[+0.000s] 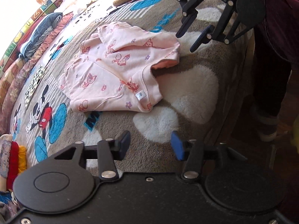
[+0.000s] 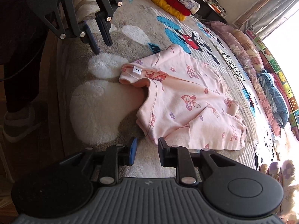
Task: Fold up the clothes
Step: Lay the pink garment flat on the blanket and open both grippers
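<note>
Pink garment (image 1: 115, 69) lay partly folded on the blanket (image 1: 115, 130), printed with small cartoon animals and flowers. White size tag (image 2: 137, 70) reading "100" showed at the neck edge, beside the fluffy white patch (image 2: 97, 112) in the blanket.

Left gripper (image 1: 150, 145) hung over the blanket, jaws apart, nothing between them, near the garment's edge but not touching it. Right gripper (image 2: 146, 149) also had its jaws apart and empty, its right finger just beside the garment's near corner; contact could not be told. In the left view, the right gripper (image 1: 185, 43) hovered near the garment's far corner.

Stack of folded clothes (image 2: 173, 1), red and yellow, sat at the blanket's far end. Blue garment (image 1: 39, 35) lay on the bedding along the wall. Person's leg and slipper (image 2: 16, 123) stood at the blanket's edge.
</note>
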